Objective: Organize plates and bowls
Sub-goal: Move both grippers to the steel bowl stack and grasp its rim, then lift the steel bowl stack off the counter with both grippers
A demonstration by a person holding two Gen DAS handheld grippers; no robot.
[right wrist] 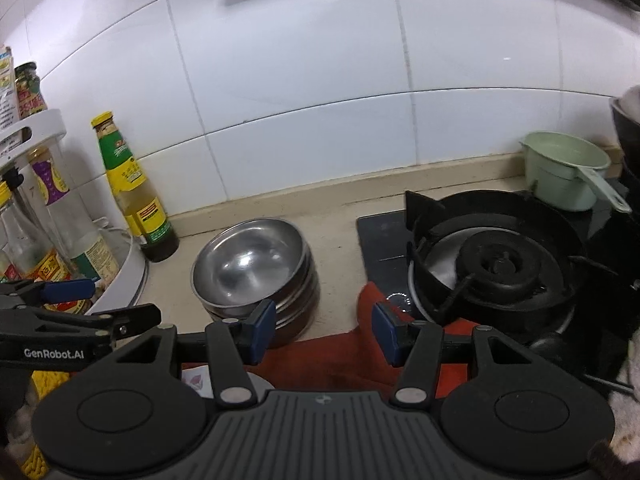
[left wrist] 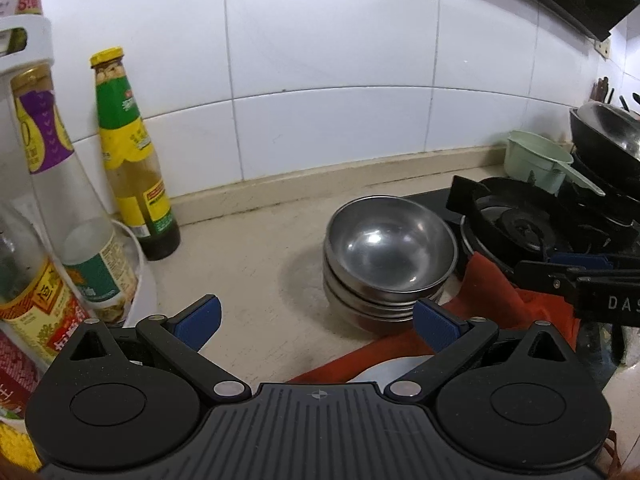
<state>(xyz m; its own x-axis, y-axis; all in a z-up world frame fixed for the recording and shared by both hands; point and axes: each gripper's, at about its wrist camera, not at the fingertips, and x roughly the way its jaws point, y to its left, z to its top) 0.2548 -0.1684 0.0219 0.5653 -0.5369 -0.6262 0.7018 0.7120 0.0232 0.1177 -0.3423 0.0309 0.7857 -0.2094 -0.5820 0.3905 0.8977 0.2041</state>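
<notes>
A stack of steel bowls (left wrist: 390, 256) stands on the beige counter, also in the right wrist view (right wrist: 256, 268). My left gripper (left wrist: 318, 322) is open and empty, just in front of the stack. My right gripper (right wrist: 324, 332) is open and empty, to the right of the stack above a red cloth (right wrist: 360, 364). A white plate (left wrist: 384, 372) shows partly under my left gripper on the red cloth (left wrist: 492, 284). The plate's edge also peeks out in the right wrist view (right wrist: 200, 380).
Sauce bottles (left wrist: 132, 156) stand at the left in and beside a white rack (right wrist: 120, 280). A black gas stove burner (right wrist: 496, 260) sits on the right, with a green ladle cup (right wrist: 564, 172) and a black wok (left wrist: 608, 136) behind it. Tiled wall at the back.
</notes>
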